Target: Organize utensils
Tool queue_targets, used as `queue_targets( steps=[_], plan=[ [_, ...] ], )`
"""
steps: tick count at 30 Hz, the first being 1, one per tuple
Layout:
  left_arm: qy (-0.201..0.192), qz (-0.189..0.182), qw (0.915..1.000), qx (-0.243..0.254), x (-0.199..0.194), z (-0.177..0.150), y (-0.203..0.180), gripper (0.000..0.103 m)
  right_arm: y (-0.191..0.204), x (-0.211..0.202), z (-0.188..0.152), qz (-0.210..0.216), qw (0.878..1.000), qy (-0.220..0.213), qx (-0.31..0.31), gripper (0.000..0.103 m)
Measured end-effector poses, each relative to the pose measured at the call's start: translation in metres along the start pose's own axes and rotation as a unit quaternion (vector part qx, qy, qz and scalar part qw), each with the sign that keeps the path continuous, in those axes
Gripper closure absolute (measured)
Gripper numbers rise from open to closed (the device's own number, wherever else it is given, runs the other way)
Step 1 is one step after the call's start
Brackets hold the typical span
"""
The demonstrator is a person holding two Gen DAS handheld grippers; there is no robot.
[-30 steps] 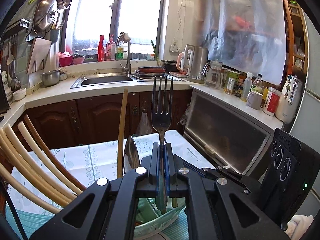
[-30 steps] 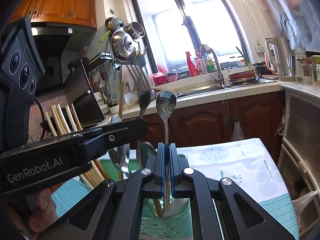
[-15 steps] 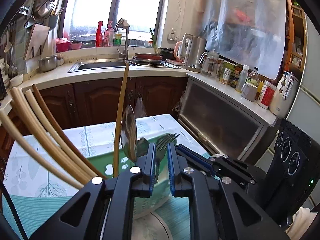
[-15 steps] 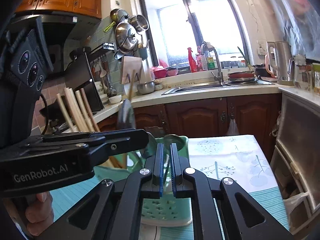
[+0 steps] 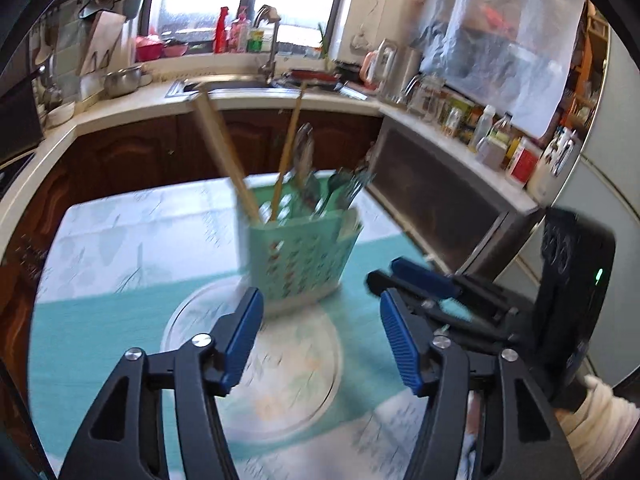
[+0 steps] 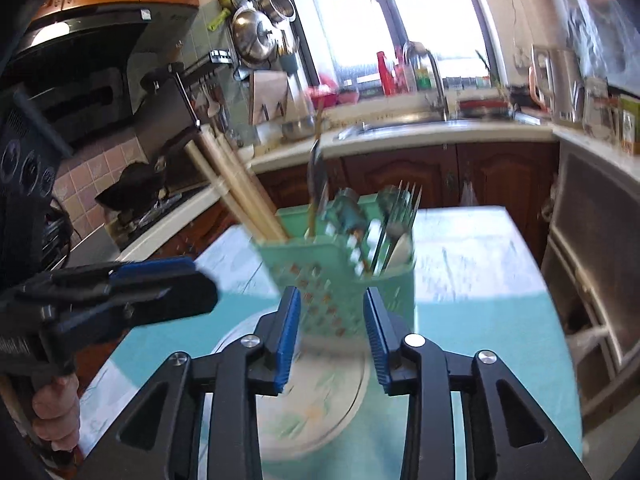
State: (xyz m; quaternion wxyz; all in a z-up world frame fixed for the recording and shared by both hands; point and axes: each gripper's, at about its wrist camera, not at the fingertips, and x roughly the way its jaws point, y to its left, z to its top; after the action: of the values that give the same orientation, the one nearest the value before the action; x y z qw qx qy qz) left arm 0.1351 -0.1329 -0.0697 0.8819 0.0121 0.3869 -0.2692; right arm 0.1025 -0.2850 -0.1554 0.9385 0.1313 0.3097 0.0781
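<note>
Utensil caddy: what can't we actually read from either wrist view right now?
- Utensil caddy interior: hidden by its own wall in both views, so compartments are unreadable.
- Fork and spoon count: motion blur in both views smears the heads.
- Plate: its near rim is hidden behind the left gripper.

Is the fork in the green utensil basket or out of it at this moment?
In. The fork stands tines-up inside the green utensil basket, among spoons and chopsticks. Both tongs are opening with nothing between them.
</note>
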Motion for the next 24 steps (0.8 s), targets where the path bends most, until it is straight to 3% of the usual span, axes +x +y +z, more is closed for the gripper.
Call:
queue_targets(
  steps=[6,9,13,16,19,24],
  plan=[
    [0.04,0.045,0.9972,-0.045,-0.041,-0.037,0.024,0.016,0.044,-0.046,-0.037,-0.006,0.997,0.069,0.041,0.066],
    [0.057,0.071,0.9941,-0.061,-0.061,-0.05,0.031,0.013,0.069,-0.071,-0.053,-0.02,0.993,0.097,0.059,0.055],
    [0.068,0.097,0.9897,-0.081,-0.081,-0.059,0.037,0.001,0.098,-0.106,-0.057,-0.017,0.991,0.109,0.073,0.038],
    [0.064,0.116,0.9867,-0.093,-0.096,-0.063,0.038,0.001,0.119,-0.127,-0.048,-0.035,0.991,0.106,0.068,0.03],
    [0.052,0.143,0.9833,-0.1,-0.105,-0.062,0.037,0.001,0.138,-0.144,-0.037,-0.068,0.991,0.101,0.062,0.029],
    [0.048,0.177,0.9769,-0.111,-0.116,-0.068,0.037,0.001,0.162,-0.165,-0.035,-0.064,0.991,0.103,0.058,0.028]
  ],
)
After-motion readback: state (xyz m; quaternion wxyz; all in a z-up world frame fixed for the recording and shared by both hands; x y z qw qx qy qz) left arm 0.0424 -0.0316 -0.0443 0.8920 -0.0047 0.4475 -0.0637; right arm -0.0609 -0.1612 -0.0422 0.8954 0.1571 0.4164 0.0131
